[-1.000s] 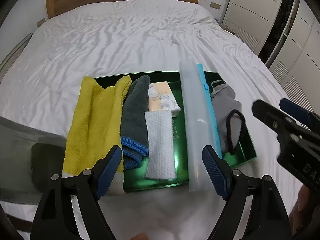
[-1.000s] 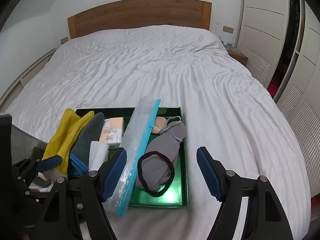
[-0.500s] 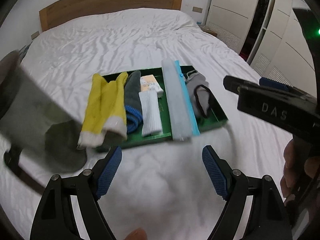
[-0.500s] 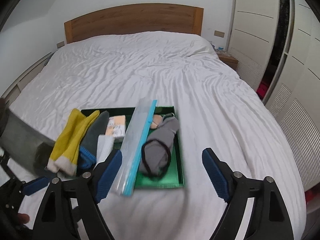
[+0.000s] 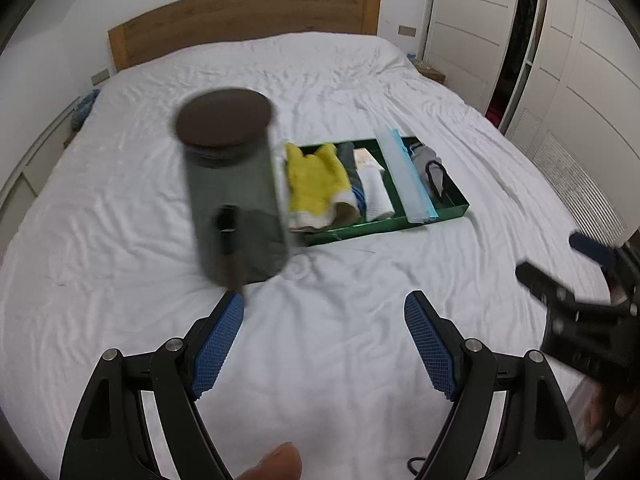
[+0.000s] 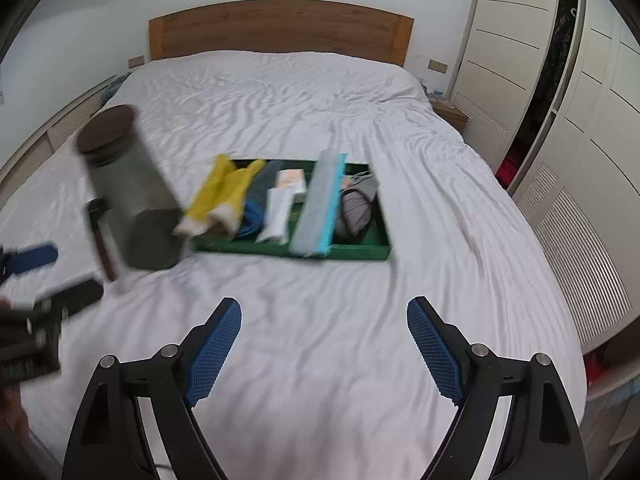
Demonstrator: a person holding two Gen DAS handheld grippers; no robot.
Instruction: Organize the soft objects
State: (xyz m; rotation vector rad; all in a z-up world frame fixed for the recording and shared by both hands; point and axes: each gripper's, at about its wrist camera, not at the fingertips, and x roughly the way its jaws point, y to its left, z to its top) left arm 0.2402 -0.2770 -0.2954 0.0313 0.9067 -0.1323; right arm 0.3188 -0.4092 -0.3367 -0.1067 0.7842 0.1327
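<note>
A green tray (image 5: 452, 210) (image 6: 360, 252) lies on the white bed. Side by side in it are a yellow cloth (image 5: 316, 176) (image 6: 224, 196), a grey cloth with a blue edge (image 5: 352, 168) (image 6: 256, 200), a white cloth (image 5: 378, 196) (image 6: 276, 216), a clear zip bag with a blue strip (image 5: 404, 176) (image 6: 320, 208) and a grey pouch with a black band (image 5: 430, 164) (image 6: 356, 204). My left gripper (image 5: 324, 320) (image 6: 74, 272) and my right gripper (image 6: 324, 324) (image 5: 550, 254) hang open and empty over bare sheet, well short of the tray.
A tall dark jar (image 5: 232, 188) (image 6: 132, 192) with a brown lid stands just left of the tray, blurred. A small tissue pack (image 5: 366, 158) sits in the tray behind the white cloth. White wardrobe doors (image 6: 560, 120) line the right side, and a wooden headboard (image 6: 280, 28) the far end.
Both grippers have drawn back and risen from the tray, which now looks smaller and farther off. The dark jar has come fully into view at the left. The right jaws stand wider.
</note>
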